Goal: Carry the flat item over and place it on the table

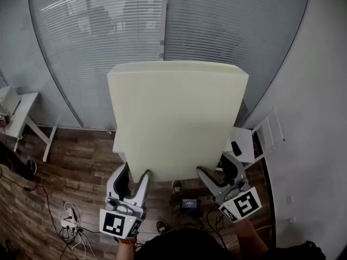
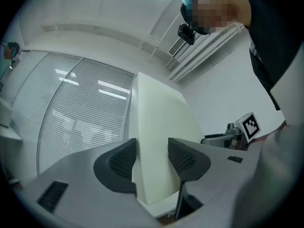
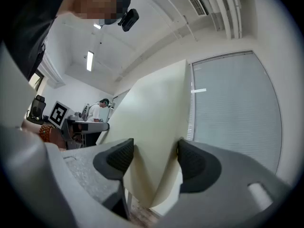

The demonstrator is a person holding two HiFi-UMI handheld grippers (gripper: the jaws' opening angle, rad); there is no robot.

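I hold the pale foam slab (image 1: 176, 118) upright, long axis running up and away from the jaws, left gripper (image 1: 136, 171) and right gripper (image 1: 214, 164) each spread wide yet clamped on its near bottom edge, the white table (image 1: 242, 142) just beyond and below it

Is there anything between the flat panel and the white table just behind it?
Nothing visible stands between them. The panel hides most of the table; a small dark object lies on its right end.
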